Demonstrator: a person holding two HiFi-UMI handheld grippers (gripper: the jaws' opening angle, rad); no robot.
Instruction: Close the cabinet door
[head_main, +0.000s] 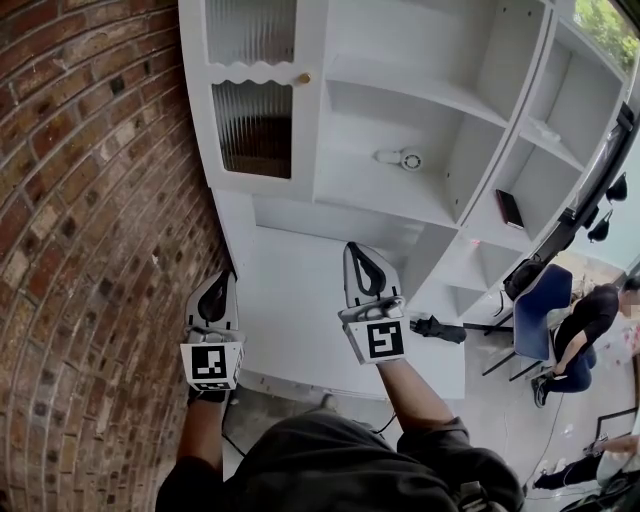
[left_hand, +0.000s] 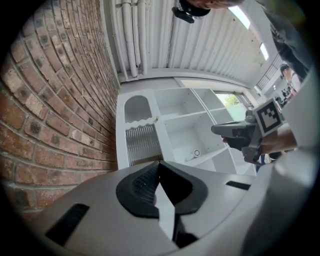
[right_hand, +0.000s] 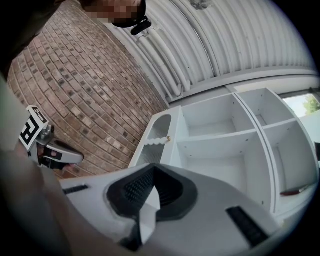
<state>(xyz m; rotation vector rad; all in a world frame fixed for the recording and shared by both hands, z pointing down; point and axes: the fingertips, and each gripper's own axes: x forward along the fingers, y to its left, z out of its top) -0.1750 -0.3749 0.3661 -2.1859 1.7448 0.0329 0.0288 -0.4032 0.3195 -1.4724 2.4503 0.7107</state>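
I hold both tools low and well back from the cabinet (head_main: 470, 150). Neither one touches it. The left gripper (head_main: 222, 285) has its jaws pressed together with nothing between them, and its own view shows the dark pads meeting along a seam. The right gripper (head_main: 357, 260) is the same, jaws fully closed and empty, tilted a little upward toward the shelves. My guess is that I have them parked like this because nothing more needs pushing.

The cabinet door (head_main: 255, 110) is the tall ribbed-glass panel at the cabinet's left edge, just beside the brick wall (head_main: 90, 200). Its small brass knob (head_main: 303, 78) is on the right edge of the door, next to the open central bay. From all three views the door looks flush over its bay and not swung out, so I judge the closing done or very nearly done. I cannot see a latch to confirm it.

The ribbed glass hides whatever is in the bay behind the door. On the middle shelf of the open central bay, toward its right end, sits a small white round object with a short stem (head_main: 400, 158). A dark flat thing (head_main: 509, 208), perhaps a book or tablet, lies on a shelf in the next bay to the right. The other shelves I can see look bare.
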